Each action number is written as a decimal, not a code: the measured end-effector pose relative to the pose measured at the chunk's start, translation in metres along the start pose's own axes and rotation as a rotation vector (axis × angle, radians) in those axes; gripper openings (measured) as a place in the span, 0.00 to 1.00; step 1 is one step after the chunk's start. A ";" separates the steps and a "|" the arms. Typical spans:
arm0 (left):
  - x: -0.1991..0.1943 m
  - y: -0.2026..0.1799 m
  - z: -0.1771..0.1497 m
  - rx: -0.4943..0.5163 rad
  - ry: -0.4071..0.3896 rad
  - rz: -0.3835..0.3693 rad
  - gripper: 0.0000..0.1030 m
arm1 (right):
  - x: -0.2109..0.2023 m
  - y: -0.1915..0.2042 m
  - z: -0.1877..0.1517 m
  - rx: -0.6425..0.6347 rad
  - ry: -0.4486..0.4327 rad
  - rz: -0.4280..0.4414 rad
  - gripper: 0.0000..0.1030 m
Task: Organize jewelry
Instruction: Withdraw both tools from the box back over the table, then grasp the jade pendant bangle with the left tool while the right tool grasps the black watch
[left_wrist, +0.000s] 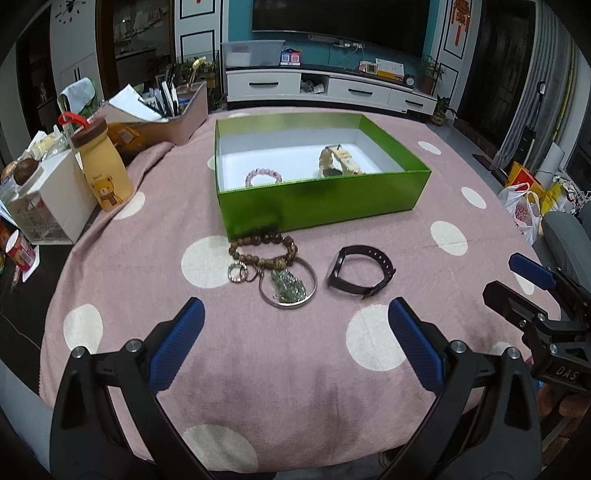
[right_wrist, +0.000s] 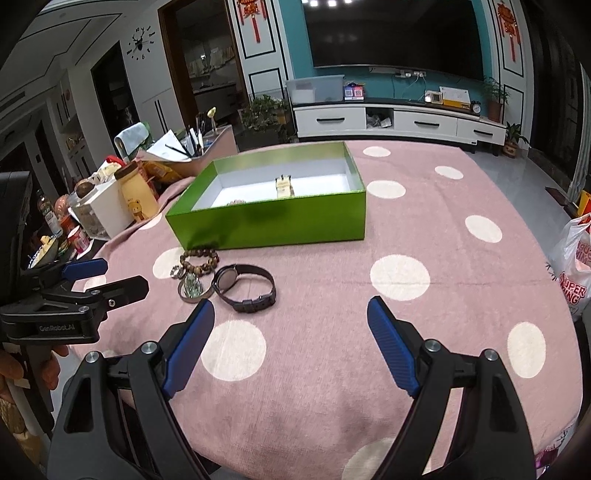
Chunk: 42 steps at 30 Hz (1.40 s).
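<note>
A green box (left_wrist: 325, 201) (right_wrist: 269, 221) stands mid-table with a pink bead bracelet (left_wrist: 263, 176) and a cream-strapped watch (left_wrist: 338, 160) (right_wrist: 283, 185) inside. In front of it lie a brown bead bracelet (left_wrist: 264, 251) (right_wrist: 199, 261), a small ring (left_wrist: 237, 272), a silver bangle (left_wrist: 314, 286) around a green jade charm (left_wrist: 290, 288), and a black watch (left_wrist: 360, 271) (right_wrist: 245, 284). My left gripper (left_wrist: 295, 314) hovers open just short of the bangle. My right gripper (right_wrist: 291, 314) is open too, with the black watch ahead to its left.
The table wears a pink cloth with white dots (left_wrist: 207, 260). At its left edge stand a yellow bear bottle (left_wrist: 105, 173), a white box (left_wrist: 55, 199) and a pen-filled bin (left_wrist: 173, 118). A plastic bag (right_wrist: 574, 266) hangs off the right side.
</note>
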<state>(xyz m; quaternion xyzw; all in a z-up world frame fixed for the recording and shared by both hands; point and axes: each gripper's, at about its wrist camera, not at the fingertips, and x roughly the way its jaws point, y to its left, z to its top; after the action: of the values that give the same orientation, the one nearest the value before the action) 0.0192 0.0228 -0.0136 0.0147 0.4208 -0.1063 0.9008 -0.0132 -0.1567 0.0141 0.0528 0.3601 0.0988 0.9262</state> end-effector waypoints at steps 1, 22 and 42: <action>0.002 0.001 -0.001 -0.002 0.006 0.000 0.98 | 0.001 0.000 -0.001 0.000 0.004 0.003 0.82; 0.043 0.033 -0.015 -0.075 0.072 0.001 0.98 | 0.052 -0.003 -0.011 0.042 0.110 0.090 0.82; 0.077 0.017 0.010 -0.070 0.055 -0.097 0.42 | 0.100 0.008 0.015 0.033 0.134 0.146 0.54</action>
<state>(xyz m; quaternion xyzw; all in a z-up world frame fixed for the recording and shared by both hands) 0.0783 0.0247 -0.0667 -0.0344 0.4491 -0.1348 0.8826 0.0674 -0.1269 -0.0392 0.0877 0.4182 0.1634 0.8892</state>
